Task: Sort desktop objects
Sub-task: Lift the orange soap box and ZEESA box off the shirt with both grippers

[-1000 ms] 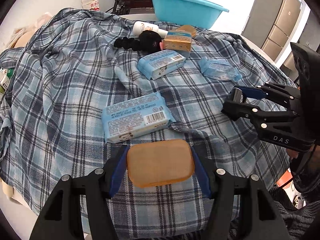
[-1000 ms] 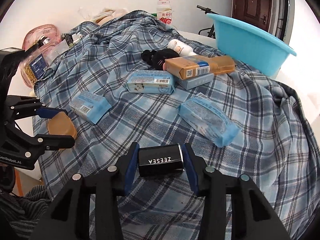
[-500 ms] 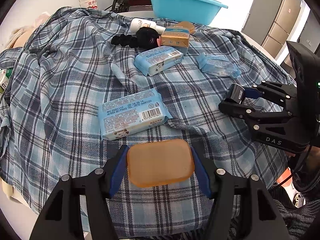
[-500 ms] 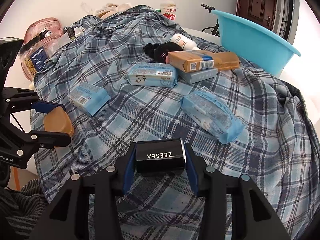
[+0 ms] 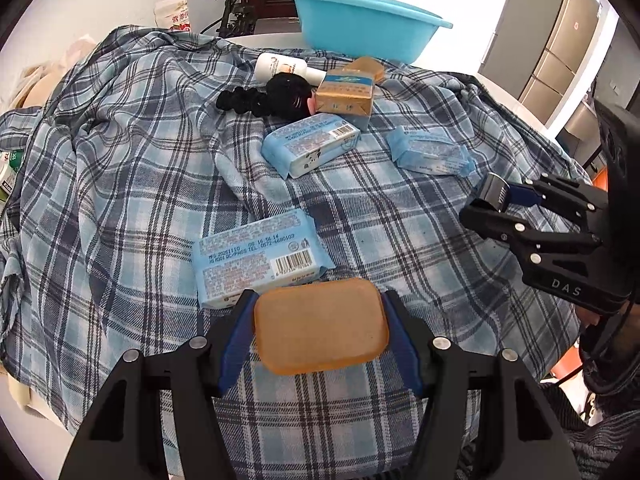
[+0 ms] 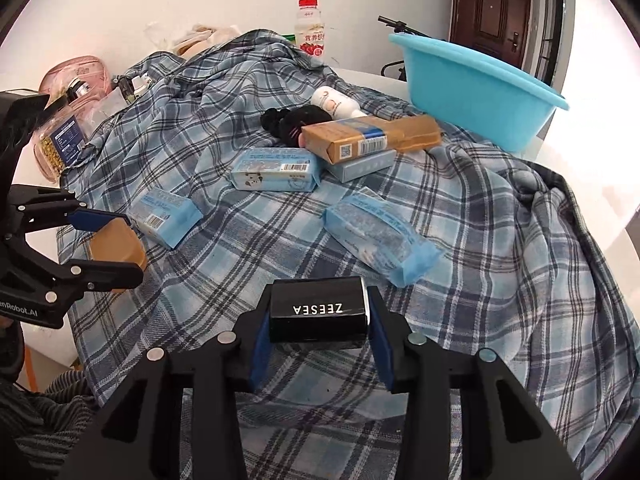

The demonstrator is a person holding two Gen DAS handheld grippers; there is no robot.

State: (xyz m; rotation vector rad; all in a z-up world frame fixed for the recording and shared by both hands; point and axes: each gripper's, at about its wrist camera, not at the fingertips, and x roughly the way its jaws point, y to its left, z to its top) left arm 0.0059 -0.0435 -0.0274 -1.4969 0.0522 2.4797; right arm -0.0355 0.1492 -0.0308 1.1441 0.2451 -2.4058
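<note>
1. The plaid cloth (image 5: 120,168) covers the whole table, rumpled, and fills the pictures as it did a second ago.
2. The blue basin (image 5: 360,24) stands at the far edge, empty as far as its inside shows. In the left wrist view it sits a little higher in frame than before.
3. A brown-paper pack (image 6: 372,138) lies on a pale blue box (image 6: 362,166), just in front of a black furry thing (image 6: 292,122) and a white bottle (image 6: 334,102).
4. Three blue wipe packs lie apart on the cloth: one (image 5: 256,258) just beyond the left gripper, one (image 5: 312,144) mid-table, one (image 5: 430,152) towards the right. None has shifted on the cloth.
5. The left gripper (image 5: 320,332) is clamped on a tan soap bar (image 5: 320,332) (its blue pads press both short ends), held above the near edge of the cloth exactly as in the earlier frames.
6. The right gripper (image 6: 318,316) grips a small black ZEESEA box (image 6: 318,314) between its pads, clear of the cloth. The box now shows more of its top face than a second ago.
7. A drink bottle (image 6: 309,26) with a red cap stands by the far wall.
</note>
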